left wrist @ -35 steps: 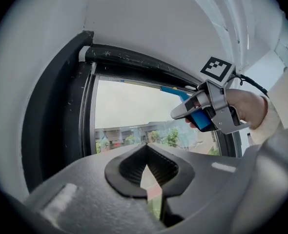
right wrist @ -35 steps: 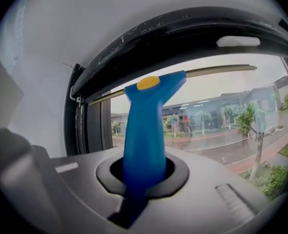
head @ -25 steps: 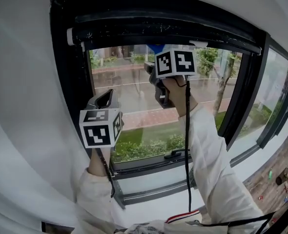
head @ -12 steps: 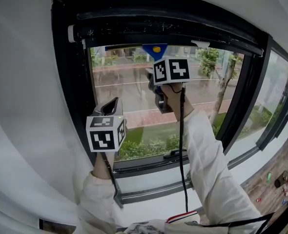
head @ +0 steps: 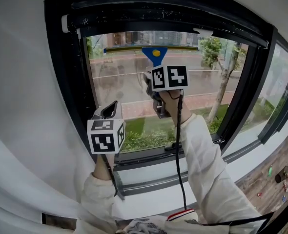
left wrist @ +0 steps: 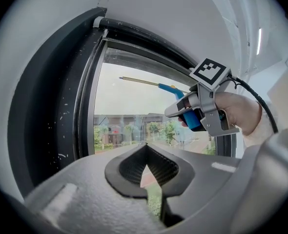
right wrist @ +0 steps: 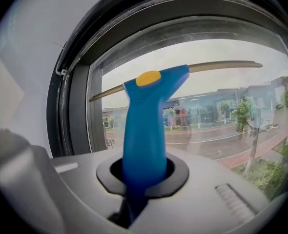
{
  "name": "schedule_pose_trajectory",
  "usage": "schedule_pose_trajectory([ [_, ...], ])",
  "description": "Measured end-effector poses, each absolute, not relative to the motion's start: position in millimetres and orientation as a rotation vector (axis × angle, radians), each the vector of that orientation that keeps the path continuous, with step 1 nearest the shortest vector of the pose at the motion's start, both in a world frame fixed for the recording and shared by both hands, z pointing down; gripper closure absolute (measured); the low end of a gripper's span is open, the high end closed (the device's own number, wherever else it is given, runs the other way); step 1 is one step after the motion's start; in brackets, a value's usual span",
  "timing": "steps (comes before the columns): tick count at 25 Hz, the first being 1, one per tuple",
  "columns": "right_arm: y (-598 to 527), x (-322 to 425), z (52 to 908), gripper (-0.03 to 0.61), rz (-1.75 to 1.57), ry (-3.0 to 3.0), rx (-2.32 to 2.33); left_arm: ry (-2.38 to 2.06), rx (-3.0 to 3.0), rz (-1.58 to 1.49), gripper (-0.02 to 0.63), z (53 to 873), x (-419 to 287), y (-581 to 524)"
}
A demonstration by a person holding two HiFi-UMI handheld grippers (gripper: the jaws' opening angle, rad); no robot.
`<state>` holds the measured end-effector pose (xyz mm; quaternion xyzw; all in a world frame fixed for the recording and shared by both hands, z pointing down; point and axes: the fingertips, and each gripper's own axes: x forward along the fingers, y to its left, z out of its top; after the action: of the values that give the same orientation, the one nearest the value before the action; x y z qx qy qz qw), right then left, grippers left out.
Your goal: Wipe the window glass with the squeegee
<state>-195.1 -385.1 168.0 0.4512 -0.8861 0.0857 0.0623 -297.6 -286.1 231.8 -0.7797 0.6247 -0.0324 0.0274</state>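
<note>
Blue squeegee clamped in R hand-held gripper, head view hides grip

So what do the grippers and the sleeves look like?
Both the left gripper and right gripper are grey and two-jawed, each carrying a white cube with black square markers. A black cable runs down from the right one. The sleeves are white.

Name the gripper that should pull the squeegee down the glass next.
Right. The right gripper is clamped on the squeegee by its blue handle, with the blade set across the upper window glass. The left gripper is shut on nothing, beside the pane's left edge.
</note>
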Motion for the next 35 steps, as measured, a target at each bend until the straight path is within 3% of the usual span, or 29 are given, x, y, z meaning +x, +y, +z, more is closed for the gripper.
schedule_pose_trajectory([
  [35, -372.1, -198.4, 345.4, 0.555, 0.447, -2.544, 1.206, 1.954, -2.567, -0.289, 0.614, 366.1, -279.2, -299.2],
])
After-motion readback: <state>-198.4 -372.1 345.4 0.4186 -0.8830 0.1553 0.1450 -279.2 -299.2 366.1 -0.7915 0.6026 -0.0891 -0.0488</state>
